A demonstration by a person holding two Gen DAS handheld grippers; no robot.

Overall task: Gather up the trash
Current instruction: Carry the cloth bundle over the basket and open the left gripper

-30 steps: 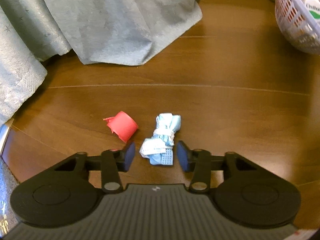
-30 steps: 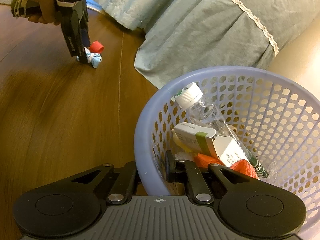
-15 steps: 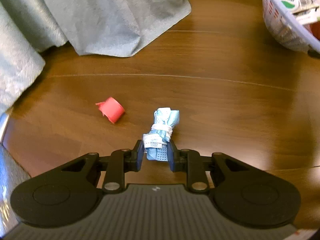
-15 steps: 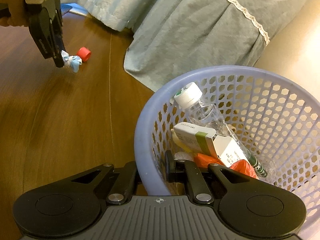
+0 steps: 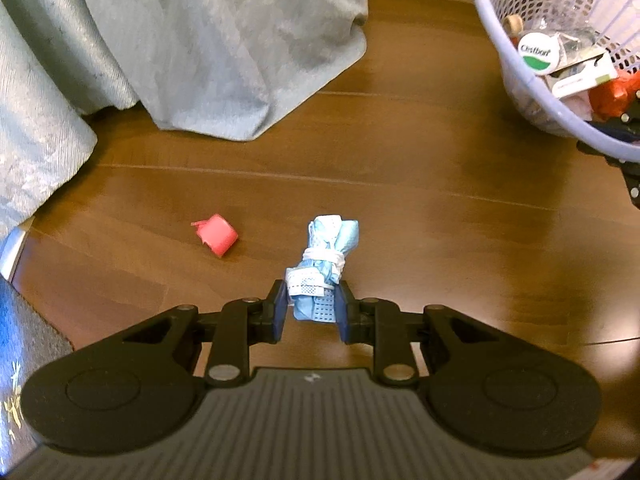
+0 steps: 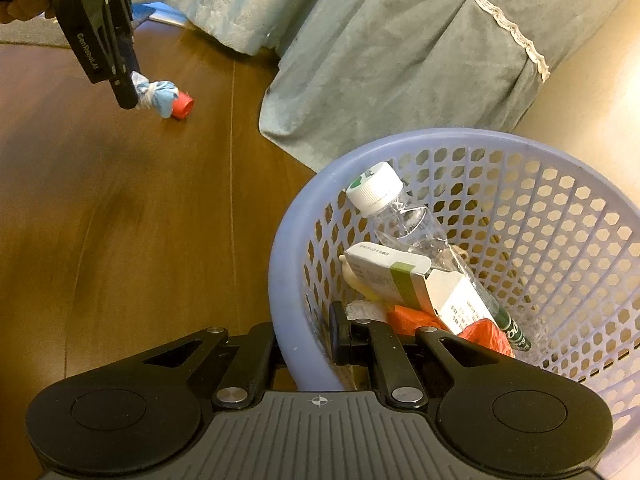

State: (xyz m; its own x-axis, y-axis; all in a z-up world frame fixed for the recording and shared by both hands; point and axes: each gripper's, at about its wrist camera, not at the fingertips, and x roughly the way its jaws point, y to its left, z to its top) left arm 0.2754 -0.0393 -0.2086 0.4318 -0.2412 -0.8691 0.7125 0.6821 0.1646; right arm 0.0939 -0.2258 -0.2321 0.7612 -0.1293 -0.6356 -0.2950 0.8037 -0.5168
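Observation:
A rolled-up blue face mask (image 5: 325,266) tied with its white straps hangs above the wooden floor, and my left gripper (image 5: 312,314) is shut on its near end. The right wrist view shows the same mask (image 6: 157,94) in that gripper (image 6: 130,94) at the upper left. A small red scrap (image 5: 216,235) lies on the floor left of the mask, also seen as a red scrap (image 6: 183,106) behind it. My right gripper (image 6: 306,334) is shut on the rim of the lilac mesh basket (image 6: 280,280), one finger outside and one inside.
The basket (image 5: 520,80) holds a clear bottle (image 6: 404,220), a white carton (image 6: 400,280) and orange-red wrapping (image 6: 484,334). Grey-green bed drapes (image 5: 208,48) hang to the floor at the back. A dark rug edge (image 5: 24,332) lies at the left. A person's hand (image 6: 16,4) holds the left gripper.
My left gripper has shut on the blue mask and lifted it off the floor, moving away from the red scrap. The basket has come further into the left wrist view.

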